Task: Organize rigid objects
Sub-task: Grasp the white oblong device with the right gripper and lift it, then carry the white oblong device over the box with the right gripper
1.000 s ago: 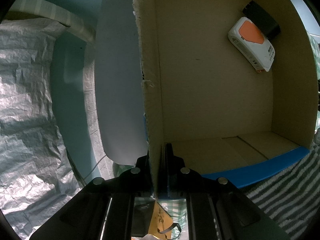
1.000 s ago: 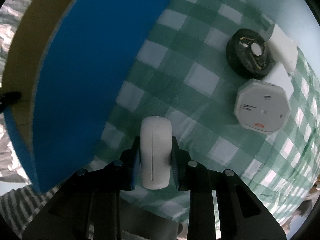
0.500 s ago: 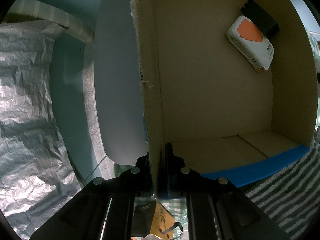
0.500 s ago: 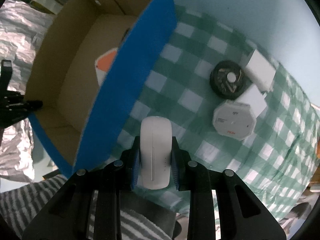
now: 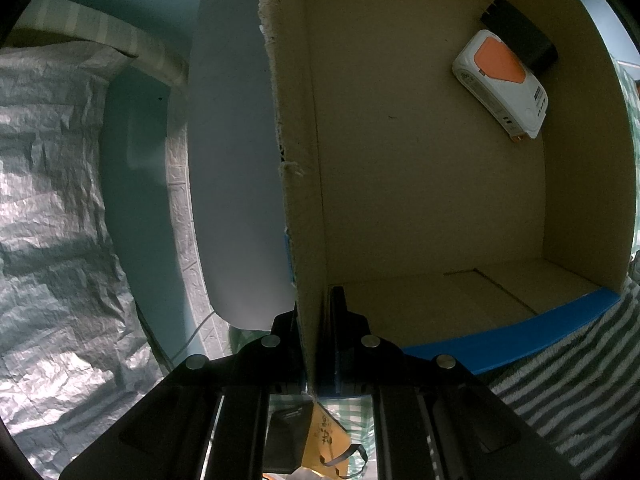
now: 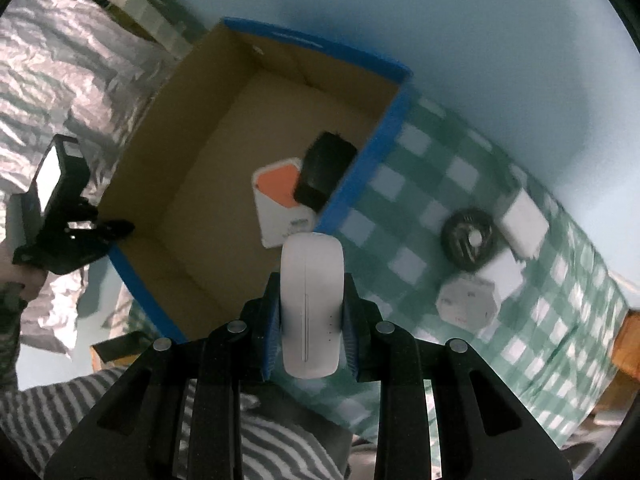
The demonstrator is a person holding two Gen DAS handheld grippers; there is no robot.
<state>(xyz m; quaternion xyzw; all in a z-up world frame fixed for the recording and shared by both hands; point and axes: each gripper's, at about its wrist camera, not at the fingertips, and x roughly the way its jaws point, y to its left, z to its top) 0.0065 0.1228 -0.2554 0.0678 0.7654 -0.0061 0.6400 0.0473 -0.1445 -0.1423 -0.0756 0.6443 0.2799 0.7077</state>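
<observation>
My right gripper (image 6: 311,312) is shut on a white computer mouse (image 6: 311,304), held in the air above the near right corner of a blue cardboard box (image 6: 360,168). Inside the box lie a white and orange device (image 6: 280,196) and a black block (image 6: 324,168). My left gripper (image 5: 314,336) is shut on the box's torn left wall (image 5: 298,208); in the right wrist view that left gripper (image 6: 100,230) shows at the box's left edge. The left wrist view also looks down on the white and orange device (image 5: 500,84) and black block (image 5: 520,40).
On the green checked cloth (image 6: 420,184) right of the box lie a black round part (image 6: 468,238), a white octagonal device (image 6: 468,302) and white blocks (image 6: 522,224). Crinkled silver foil (image 5: 52,220) lies left of the box. A striped sleeve (image 6: 100,400) fills the bottom left.
My right gripper has risen with the mouse, so the whole box and its contents now show below it. The left gripper has stayed on the box wall.
</observation>
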